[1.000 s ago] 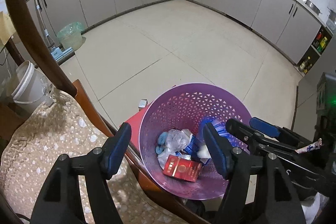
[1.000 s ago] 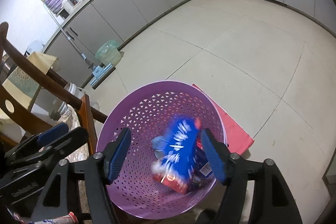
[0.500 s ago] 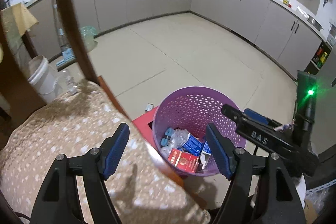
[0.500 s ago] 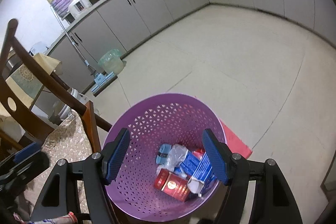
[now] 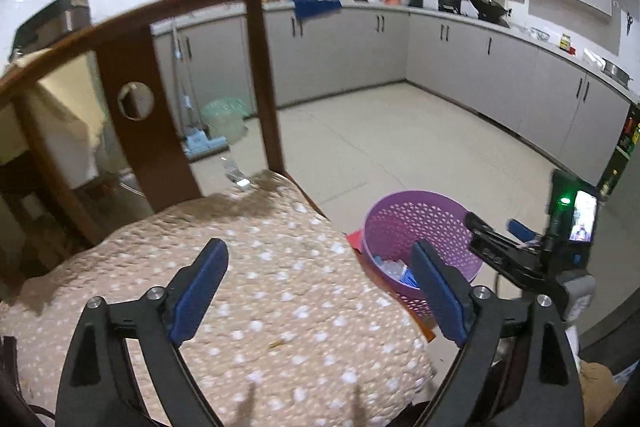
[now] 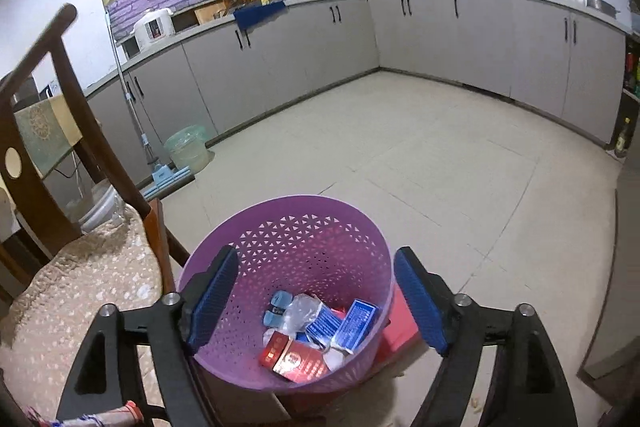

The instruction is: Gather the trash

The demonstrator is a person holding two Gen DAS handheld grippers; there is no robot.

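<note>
**Both claws empty, trash in the basket**

The kitchen floor (image 6: pixel 420 155) takes up most of what I see, pale tile running to the grey cabinets. Nearer me on my left is the wooden chair (image 5: pixel 160 115), its seat covered by a spotted beige cushion (image 5: pixel 260 291). Just beside the chair's right edge stands the purple basket (image 6: pixel 304 227), sitting on something flat and red (image 6: pixel 400 331) on the floor.

Inside the basket lies the collected trash: a red carton (image 6: pixel 296 359) at the near side, blue packets (image 6: pixel 352 319) leaning behind it, a crumpled clear wrapper (image 6: pixel 300 311) and a small blue piece (image 6: pixel 278 301).

My right claw (image 6: pixel 316 301) hangs directly over the basket mouth, pointing down into it; its jaws have just been opening and now stand wide with nothing between them. My left claw (image 5: pixel 320 291) is over the cushion, the basket off to its right; its jaws have also just been opening and are wide and empty.

What matters next, I judge, is where any remaining litter lies. The only candidate I can make out is a small brownish scrap (image 5: pixel 278 343) on the cushion, low between my left fingers, so the left claw is clearly nearer. It is too small to tell its long axis.
</note>
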